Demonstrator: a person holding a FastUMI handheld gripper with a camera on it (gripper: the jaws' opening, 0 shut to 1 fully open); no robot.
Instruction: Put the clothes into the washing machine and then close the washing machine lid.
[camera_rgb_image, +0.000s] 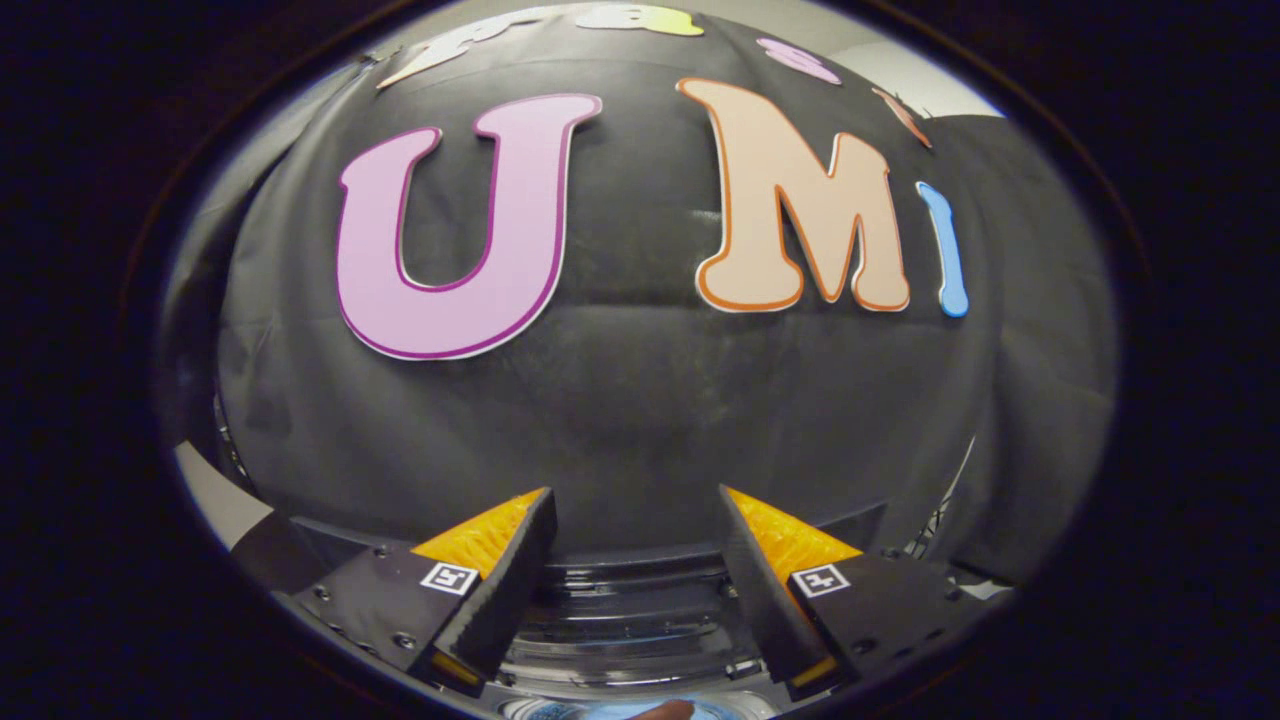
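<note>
- Below the gripper (635, 545), between its two fingers, sits the washing machine (630, 620), a grey-and-clear plastic top with a ribbed rim.
- Both fingers stand well apart and hold nothing; they point over the machine toward the black cloth wall (620, 400) behind it.
- Clothes I cannot see near the machine; something blue and a small reddish thing at its lower rim are too cut off to name.
- Probably the clothes are soft, light and floppy, so I would pinch a bunched fold, not one thin edge.
- Whether the lid is up or down I cannot tell.
</note>
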